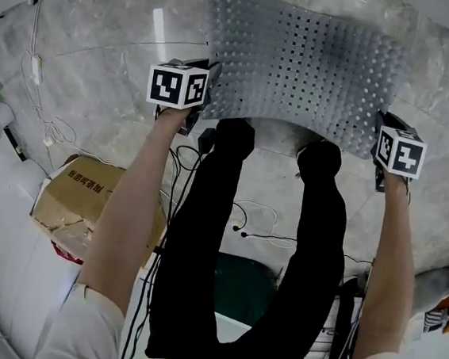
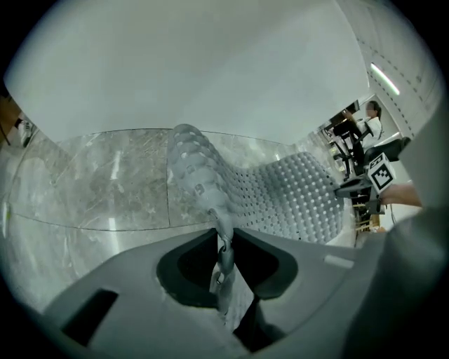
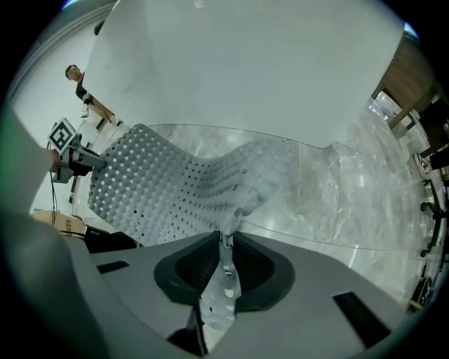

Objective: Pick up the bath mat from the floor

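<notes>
Evidently the mat (image 1: 300, 63) is pinched at its two near corners so that it hangs spread out instead of bunching: the left tool (image 2: 224, 242) is closed narrow on a folded bit of edge, and the right tool (image 3: 226, 242) grips its corner the same way. In the head view the mat fills the upper middle of the frame, slung between the tools at its lower left and lower right. Whether its far edge touches the floor (image 1: 105, 27) I cannot tell.
</notes>
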Demonstrator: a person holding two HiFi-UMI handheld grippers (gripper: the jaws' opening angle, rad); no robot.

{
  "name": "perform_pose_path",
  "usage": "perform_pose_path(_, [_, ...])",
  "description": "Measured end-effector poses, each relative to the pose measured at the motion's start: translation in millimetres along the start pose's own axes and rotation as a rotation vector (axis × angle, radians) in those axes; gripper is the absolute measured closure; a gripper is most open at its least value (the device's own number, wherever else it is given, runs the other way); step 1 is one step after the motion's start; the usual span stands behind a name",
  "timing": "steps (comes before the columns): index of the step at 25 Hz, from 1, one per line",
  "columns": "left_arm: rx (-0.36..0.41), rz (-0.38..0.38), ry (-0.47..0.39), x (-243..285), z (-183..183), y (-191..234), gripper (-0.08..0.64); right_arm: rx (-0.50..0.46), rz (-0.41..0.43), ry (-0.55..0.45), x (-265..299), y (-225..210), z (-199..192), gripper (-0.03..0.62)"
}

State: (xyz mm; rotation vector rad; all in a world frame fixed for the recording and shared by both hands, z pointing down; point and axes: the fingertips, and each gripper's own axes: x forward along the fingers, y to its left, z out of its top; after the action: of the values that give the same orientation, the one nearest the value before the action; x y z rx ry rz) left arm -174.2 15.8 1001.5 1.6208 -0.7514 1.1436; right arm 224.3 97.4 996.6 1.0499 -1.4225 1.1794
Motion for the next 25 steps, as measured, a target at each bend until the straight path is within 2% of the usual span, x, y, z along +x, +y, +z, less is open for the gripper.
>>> perform_pose_path(13, [-0.110, -0.010, -0.018, -127, -35, -70, 0.491, 0.096, -0.010, -0.029, -146, 37, -32, 0.538])
perform_pose_path(19, [-0.103, 0.004, -0.074, -194, -26, -90, 0.492, 0.114, -0.031, -0.111, -220, 44, -21, 0.541])
perform_pose_path(25, [-0.135, 0.021, -0.105, -287, -48, -105, 0.494, 0.128, -0.052, -0.165, -317, 58, -35, 0.543])
